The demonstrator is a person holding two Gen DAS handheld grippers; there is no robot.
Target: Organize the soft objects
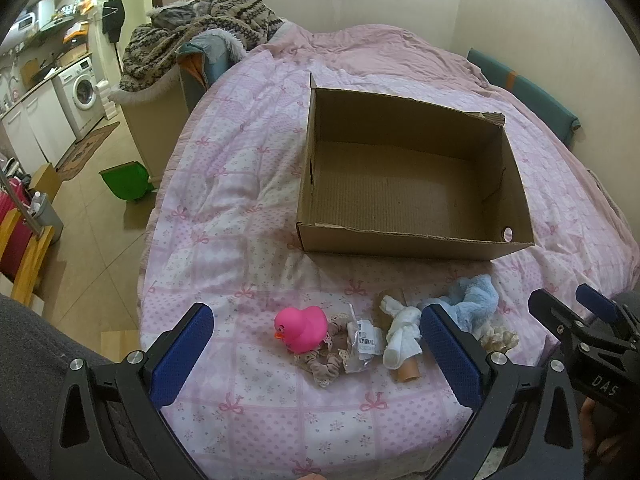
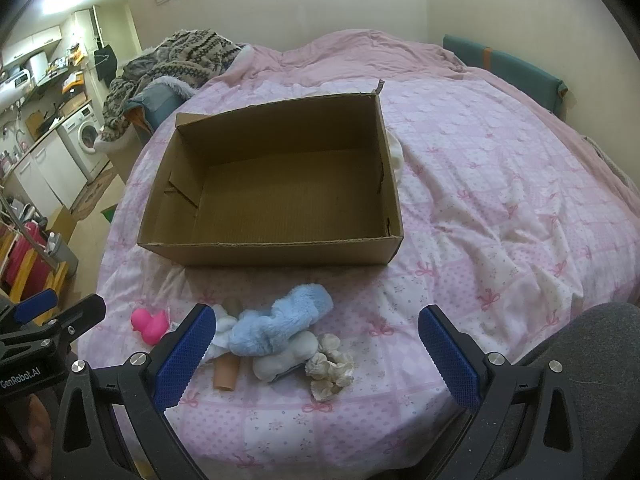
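While both grippers hang short of the pile, I keep my left gripper and my right gripper spread wide with nothing in them, so either can drop over a soft thing. The cardboard box sits empty in the middle of the bed, open side up, ready to receive. The items cluster along the bed's near edge: pink duck, white sock, fluffy blue cloth, cream scrunchie. I judge nothing is sorted yet; the blue cloth looks easiest first.
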